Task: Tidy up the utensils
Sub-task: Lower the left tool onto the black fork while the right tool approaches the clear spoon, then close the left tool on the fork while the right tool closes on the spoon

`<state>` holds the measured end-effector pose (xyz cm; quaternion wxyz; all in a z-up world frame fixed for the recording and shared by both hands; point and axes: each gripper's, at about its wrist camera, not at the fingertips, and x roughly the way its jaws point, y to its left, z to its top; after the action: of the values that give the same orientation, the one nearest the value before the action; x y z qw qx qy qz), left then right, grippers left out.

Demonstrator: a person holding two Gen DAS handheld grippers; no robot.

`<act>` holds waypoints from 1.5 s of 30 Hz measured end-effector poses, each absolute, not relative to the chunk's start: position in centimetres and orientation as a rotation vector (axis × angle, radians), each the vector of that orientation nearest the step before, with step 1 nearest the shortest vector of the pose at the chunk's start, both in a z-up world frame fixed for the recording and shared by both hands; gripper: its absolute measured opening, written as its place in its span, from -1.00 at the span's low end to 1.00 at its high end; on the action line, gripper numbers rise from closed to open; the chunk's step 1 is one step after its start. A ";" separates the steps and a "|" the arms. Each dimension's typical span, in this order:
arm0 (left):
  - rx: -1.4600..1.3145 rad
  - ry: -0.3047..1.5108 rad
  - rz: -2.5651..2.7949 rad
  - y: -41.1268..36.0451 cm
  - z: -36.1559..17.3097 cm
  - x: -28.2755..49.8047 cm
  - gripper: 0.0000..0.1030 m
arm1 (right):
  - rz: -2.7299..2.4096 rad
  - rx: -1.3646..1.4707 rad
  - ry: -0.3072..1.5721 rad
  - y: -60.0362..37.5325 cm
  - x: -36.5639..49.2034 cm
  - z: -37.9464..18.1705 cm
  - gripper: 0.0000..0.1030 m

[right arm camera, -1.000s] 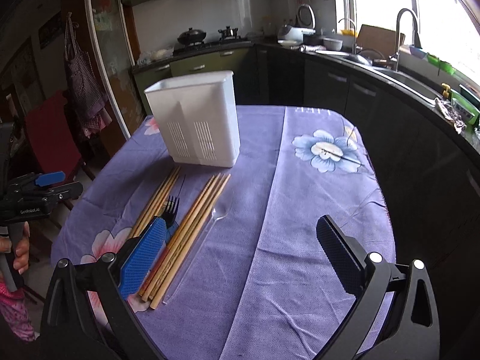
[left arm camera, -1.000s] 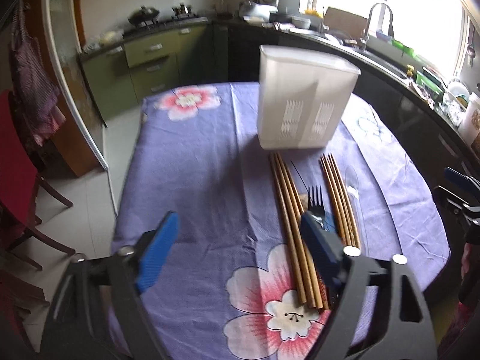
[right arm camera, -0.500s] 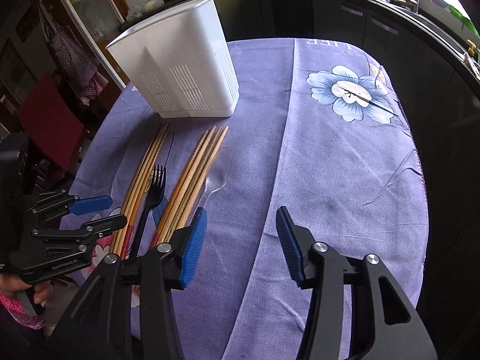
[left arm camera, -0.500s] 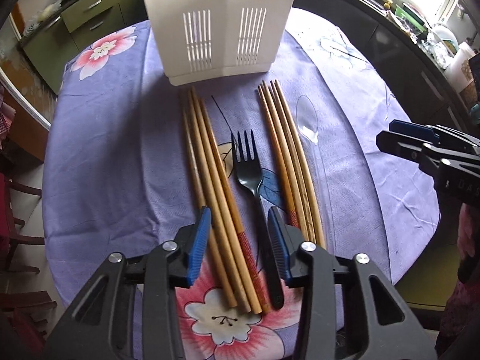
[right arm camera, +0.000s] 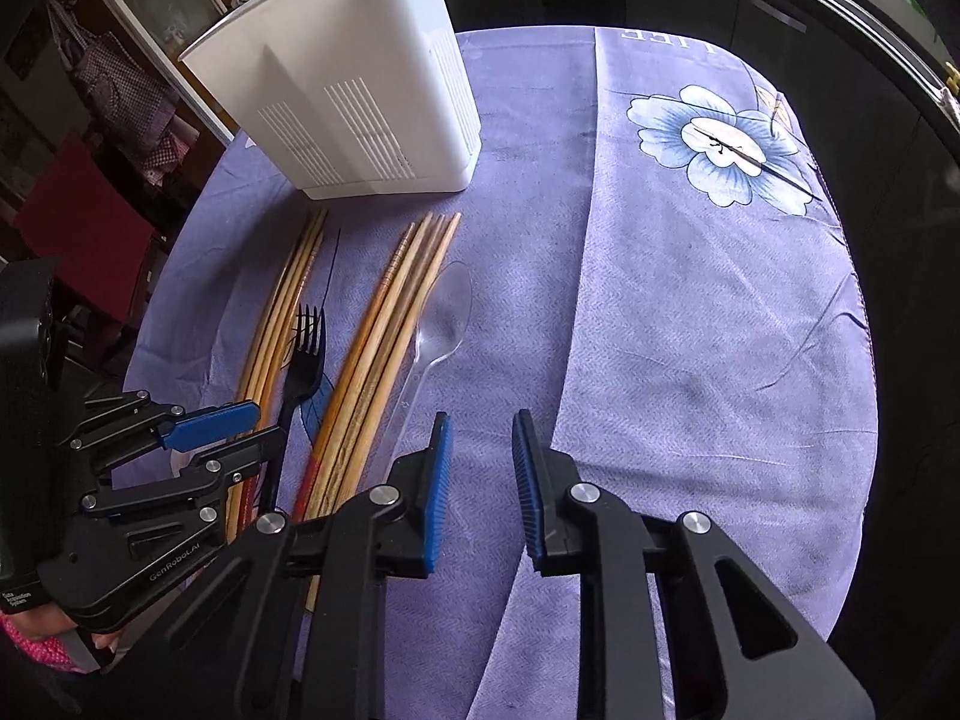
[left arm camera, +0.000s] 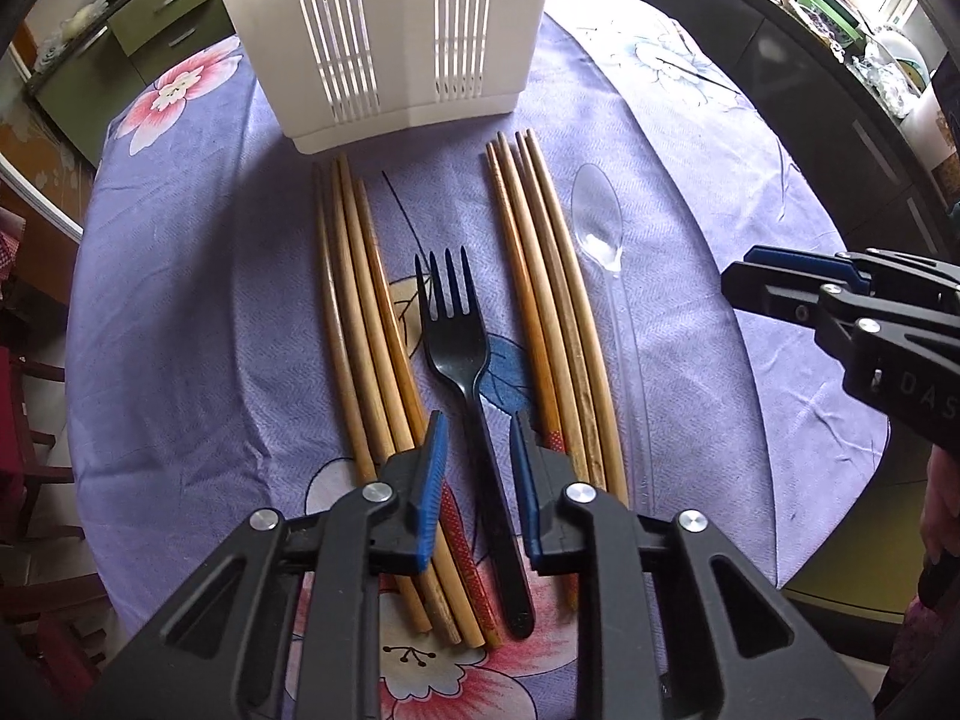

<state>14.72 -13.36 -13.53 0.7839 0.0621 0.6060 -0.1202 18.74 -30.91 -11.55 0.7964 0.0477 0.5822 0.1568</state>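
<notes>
A black plastic fork (left arm camera: 456,336) lies on the purple flowered cloth between two bundles of wooden chopsticks, one on its left (left arm camera: 360,324) and one on its right (left arm camera: 546,300). A clear plastic spoon (left arm camera: 597,228) lies right of them. A white slotted utensil holder (left arm camera: 384,30) stands upright behind them. My left gripper (left arm camera: 474,438) is low over the fork's handle, its jaws partly open on either side of it, not touching. My right gripper (right arm camera: 477,444) is partly open and empty over bare cloth, right of the spoon (right arm camera: 444,312). The fork (right arm camera: 303,354) and holder (right arm camera: 342,90) show there too.
The round table's edge (left arm camera: 840,480) curves close on the right and front. Dark kitchen cabinets (right arm camera: 750,6) run behind and to the right. Red chairs (right arm camera: 78,228) stand at the left. The right half of the cloth (right arm camera: 690,330) carries only a blue flower print.
My left gripper has come down and right from the left chopsticks to the fork handle and narrowed around it. My right gripper has narrowed and moved lower toward the table.
</notes>
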 end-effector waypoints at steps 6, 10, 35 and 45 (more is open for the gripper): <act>0.133 1.336 -0.270 -13.6 -14.0 14.9 -0.64 | 0.344 0.106 1.262 -30.4 19.0 -11.8 -0.61; 0.132 1.350 -0.271 -14.0 -14.4 15.2 -0.73 | 0.337 0.097 1.260 -30.1 19.4 -11.5 -0.61; 0.125 1.340 -0.265 -14.0 -14.2 16.3 -0.80 | 0.296 0.054 1.385 -24.7 22.5 -15.0 -0.68; 0.092 1.327 -0.288 -13.1 -13.8 16.3 -0.81 | 0.300 0.034 1.279 -25.6 21.3 -14.0 -0.81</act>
<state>16.35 -13.11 -13.83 0.7774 0.0425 0.6133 -0.1330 21.32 -25.61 -14.05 0.7918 0.0158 0.5945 0.1393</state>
